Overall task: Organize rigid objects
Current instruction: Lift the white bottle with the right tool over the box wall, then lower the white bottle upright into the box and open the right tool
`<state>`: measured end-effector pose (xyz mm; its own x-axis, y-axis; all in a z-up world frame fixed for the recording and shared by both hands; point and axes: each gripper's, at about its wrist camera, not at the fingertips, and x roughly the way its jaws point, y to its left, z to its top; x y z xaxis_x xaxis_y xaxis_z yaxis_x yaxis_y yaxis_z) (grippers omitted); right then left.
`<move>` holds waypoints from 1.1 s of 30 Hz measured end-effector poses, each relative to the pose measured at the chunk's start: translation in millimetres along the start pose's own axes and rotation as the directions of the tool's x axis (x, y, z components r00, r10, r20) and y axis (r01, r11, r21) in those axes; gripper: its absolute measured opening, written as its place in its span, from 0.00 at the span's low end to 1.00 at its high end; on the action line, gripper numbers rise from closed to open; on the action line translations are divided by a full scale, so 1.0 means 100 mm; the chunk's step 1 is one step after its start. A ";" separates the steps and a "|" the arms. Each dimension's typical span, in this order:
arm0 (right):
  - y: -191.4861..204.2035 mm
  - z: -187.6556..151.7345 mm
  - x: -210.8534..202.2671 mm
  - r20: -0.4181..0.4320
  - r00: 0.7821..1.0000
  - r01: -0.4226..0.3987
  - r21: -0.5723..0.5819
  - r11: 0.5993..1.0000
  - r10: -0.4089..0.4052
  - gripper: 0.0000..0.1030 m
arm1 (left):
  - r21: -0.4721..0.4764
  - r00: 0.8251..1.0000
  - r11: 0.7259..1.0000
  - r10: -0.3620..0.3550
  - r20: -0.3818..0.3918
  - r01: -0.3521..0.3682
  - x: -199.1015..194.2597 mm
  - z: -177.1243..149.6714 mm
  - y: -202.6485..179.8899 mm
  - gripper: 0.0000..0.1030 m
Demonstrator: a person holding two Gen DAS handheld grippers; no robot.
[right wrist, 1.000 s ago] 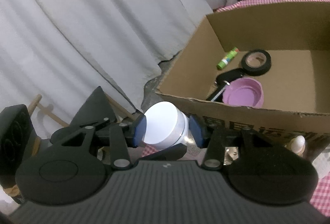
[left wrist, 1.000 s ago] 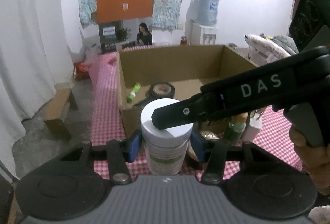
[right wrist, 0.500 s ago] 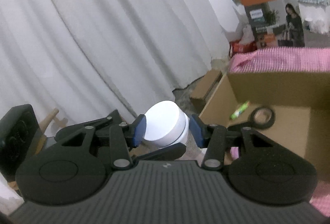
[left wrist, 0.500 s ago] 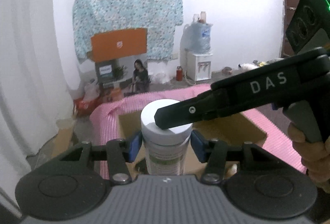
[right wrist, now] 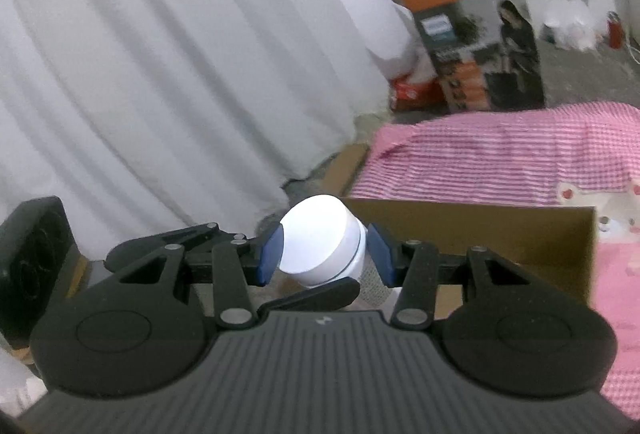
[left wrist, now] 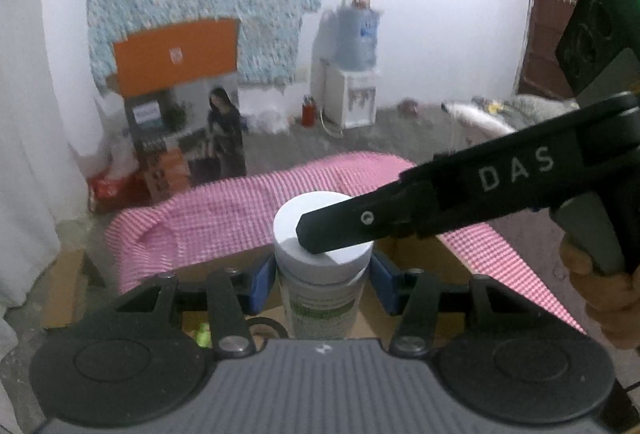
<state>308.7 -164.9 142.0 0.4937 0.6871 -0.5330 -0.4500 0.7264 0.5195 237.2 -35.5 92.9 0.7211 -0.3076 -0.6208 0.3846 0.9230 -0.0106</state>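
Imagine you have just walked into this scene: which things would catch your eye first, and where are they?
First, the white-capped bottle, low in the middle of both views, with the left tongs and the right tongs both around it. Behind it lie the pink checked cloth and the open cardboard box. Further back, an orange-topped printed carton stands against the wall.

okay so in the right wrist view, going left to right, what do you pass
White curtain → white-capped bottle between the right gripper's pads → cardboard box → pink checked cloth.
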 end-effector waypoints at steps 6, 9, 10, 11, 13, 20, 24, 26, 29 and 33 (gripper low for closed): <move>-0.54 0.03 0.47 -0.073 0.996 0.056 0.048 0.997 -0.052 0.45 | -0.012 0.993 1.000 -0.011 -0.115 0.010 0.65 0.00 0.07 0.51; -0.75 0.04 0.69 -0.103 0.993 0.065 0.074 0.995 -0.057 0.45 | -0.014 0.988 1.000 -0.006 -0.157 0.004 0.90 0.00 0.14 0.51; -0.79 0.03 0.76 -0.111 0.992 0.068 0.079 0.995 -0.059 0.45 | -0.014 0.986 1.000 -0.004 -0.167 0.002 0.95 0.00 0.15 0.51; -0.83 0.04 0.83 -0.120 0.991 0.072 0.082 0.994 -0.062 0.45 | -0.014 0.984 1.000 -0.001 -0.180 -0.002 1.02 -0.01 0.18 0.52; -0.91 0.03 0.95 -0.139 0.988 0.082 0.082 0.993 -0.070 0.45 | -0.019 0.979 1.000 -0.001 -0.204 -0.003 1.11 -0.03 0.20 0.52; -1.02 0.05 1.28 -0.177 0.982 0.080 0.081 0.993 -0.065 0.48 | 0.009 0.971 1.000 0.018 -0.237 -0.016 1.24 -0.09 0.21 0.52; -0.99 0.05 1.33 -0.180 0.981 0.081 0.077 0.994 -0.066 0.49 | 0.001 0.968 1.000 0.012 -0.249 -0.012 1.22 -0.08 0.22 0.52; -0.95 0.04 1.31 -0.187 0.980 0.088 0.073 0.993 -0.073 0.51 | 0.006 0.970 1.000 0.002 -0.242 -0.001 1.18 -0.07 0.20 0.59; -0.89 0.02 1.28 -0.188 0.978 0.099 0.060 0.993 -0.086 0.58 | 0.024 0.974 1.000 0.005 -0.227 0.000 1.09 -0.06 0.14 0.69; -0.78 0.02 1.14 -0.164 0.981 0.108 0.034 0.994 -0.101 0.66 | 0.034 0.977 0.999 0.011 -0.212 -0.004 0.94 -0.04 0.10 0.73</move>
<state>401.3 -143.7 41.6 0.4079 0.6036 -0.6851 -0.3680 0.7954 0.4816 306.7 -54.8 31.6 0.5866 -0.2414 -0.7731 0.4010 0.9159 0.0182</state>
